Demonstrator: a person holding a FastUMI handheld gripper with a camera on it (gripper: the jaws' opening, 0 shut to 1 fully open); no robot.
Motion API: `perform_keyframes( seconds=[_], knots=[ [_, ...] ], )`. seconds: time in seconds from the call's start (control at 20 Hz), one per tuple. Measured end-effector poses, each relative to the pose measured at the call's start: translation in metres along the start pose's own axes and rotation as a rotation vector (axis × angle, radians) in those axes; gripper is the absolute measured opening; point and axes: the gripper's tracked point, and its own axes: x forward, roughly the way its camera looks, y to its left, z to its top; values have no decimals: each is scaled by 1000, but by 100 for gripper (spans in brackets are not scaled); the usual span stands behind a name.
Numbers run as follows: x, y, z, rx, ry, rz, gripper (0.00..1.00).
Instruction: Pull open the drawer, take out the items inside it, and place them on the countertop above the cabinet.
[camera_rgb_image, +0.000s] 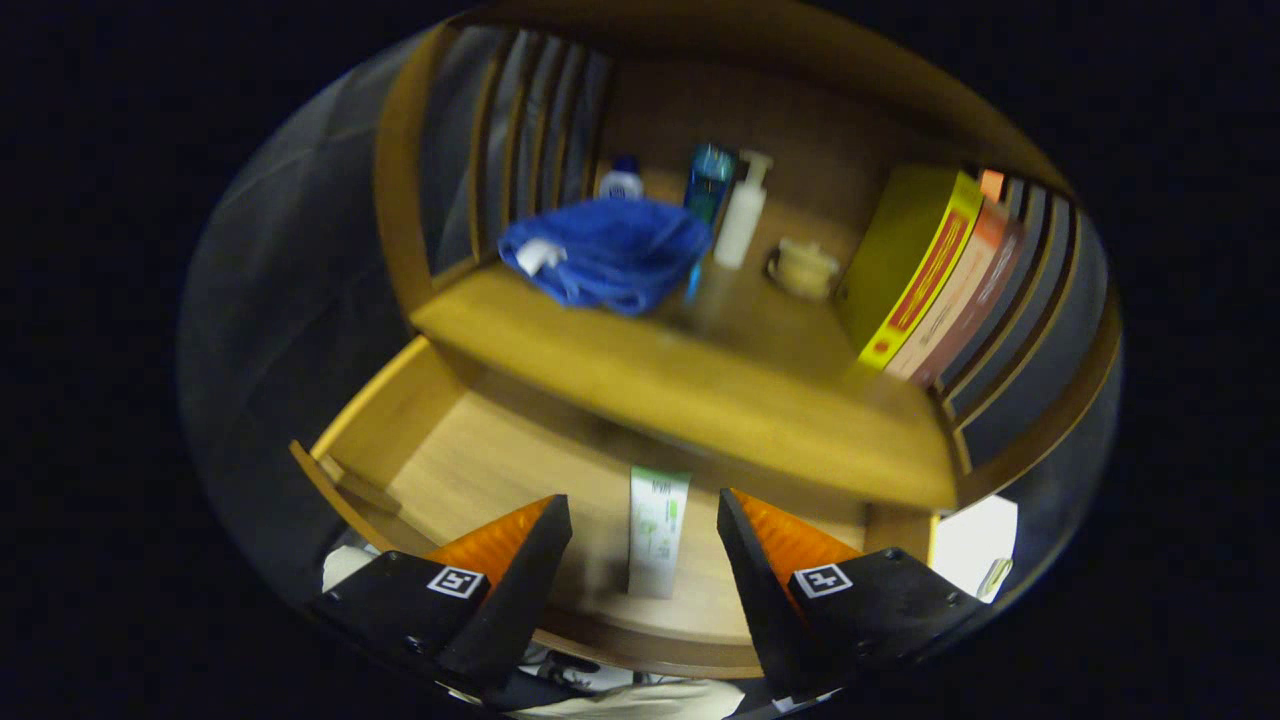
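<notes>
Drawer (420, 450) stands open, so that step looks done. Gripper (645, 535) hovers with fingers apart, empty, the tube (657, 530) lying between them at twelve o'clock. Blue cloth (610, 250) already sits on the countertop (700, 385); the tube still needs lifting out.

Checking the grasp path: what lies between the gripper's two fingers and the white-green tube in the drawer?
Nothing: in the gripper view the open gripper frames the tube over bare drawer floor.
</notes>
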Motion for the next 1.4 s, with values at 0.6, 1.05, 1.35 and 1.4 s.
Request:
perform_keyframes(
  seconds=[0.6, 1.05, 1.35, 1.4],
  knots=[
    [71, -7, -57, 37, 311, 16, 93],
    [74, 1, -65, 177, 334, 62, 59],
    [70, 4, -64, 234, 297, 32, 45],
    [67, 2, -64, 245, 301, 30, 44]
  ],
)
